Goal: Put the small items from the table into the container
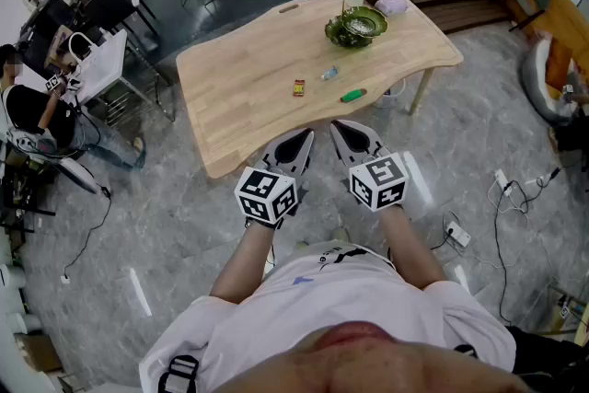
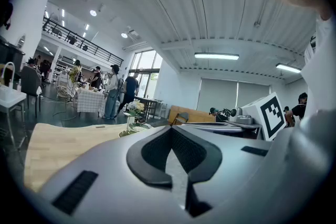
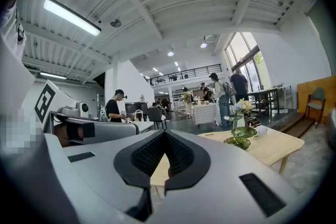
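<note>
Table (image 1: 248, 78) bears small items (image 1: 352, 95) too tiny to identify.

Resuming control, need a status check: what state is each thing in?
Left tongs: shut, empty.
Right tongs: shut, empty.
Red item: lying on table, untouched.
Green item: lying on table, untouched.
Bluish item: lying on table.
Green leaf dish: upright, at table's far end.

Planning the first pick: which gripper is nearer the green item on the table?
Right. The right gripper hovers just short of the green item; the left gripper is farther, off to its left.
</note>
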`<state>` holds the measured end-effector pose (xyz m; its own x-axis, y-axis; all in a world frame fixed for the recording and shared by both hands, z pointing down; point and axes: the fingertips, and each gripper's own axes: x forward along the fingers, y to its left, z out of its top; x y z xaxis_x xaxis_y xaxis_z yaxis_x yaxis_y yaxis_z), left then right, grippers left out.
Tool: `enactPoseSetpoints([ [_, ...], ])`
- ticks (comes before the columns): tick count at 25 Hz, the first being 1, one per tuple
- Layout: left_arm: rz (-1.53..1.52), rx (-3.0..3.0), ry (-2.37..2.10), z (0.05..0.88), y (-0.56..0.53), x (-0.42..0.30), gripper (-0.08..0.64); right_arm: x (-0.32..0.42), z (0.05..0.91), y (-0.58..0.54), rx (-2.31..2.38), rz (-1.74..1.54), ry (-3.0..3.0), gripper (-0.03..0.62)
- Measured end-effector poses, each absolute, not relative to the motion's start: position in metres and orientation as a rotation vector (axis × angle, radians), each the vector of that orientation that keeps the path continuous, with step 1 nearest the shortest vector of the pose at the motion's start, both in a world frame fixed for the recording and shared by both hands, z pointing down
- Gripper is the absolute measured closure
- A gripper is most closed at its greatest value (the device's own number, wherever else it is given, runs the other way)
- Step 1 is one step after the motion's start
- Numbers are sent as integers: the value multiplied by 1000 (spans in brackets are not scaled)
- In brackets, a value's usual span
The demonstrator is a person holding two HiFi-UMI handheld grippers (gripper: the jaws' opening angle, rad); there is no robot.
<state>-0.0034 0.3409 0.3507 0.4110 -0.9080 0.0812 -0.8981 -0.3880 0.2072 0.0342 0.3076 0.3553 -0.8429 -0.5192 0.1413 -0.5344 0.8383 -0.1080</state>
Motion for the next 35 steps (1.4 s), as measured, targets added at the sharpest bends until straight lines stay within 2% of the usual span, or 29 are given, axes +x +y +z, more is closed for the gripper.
enactPoseSetpoints([
  [20,-44,2436,-1590,369,325,0,552,38,367,303,842,219,-2935,580],
  [35,8,2432,-1657,389,288,44,552,74,383,265,831,230,-2960,578],
])
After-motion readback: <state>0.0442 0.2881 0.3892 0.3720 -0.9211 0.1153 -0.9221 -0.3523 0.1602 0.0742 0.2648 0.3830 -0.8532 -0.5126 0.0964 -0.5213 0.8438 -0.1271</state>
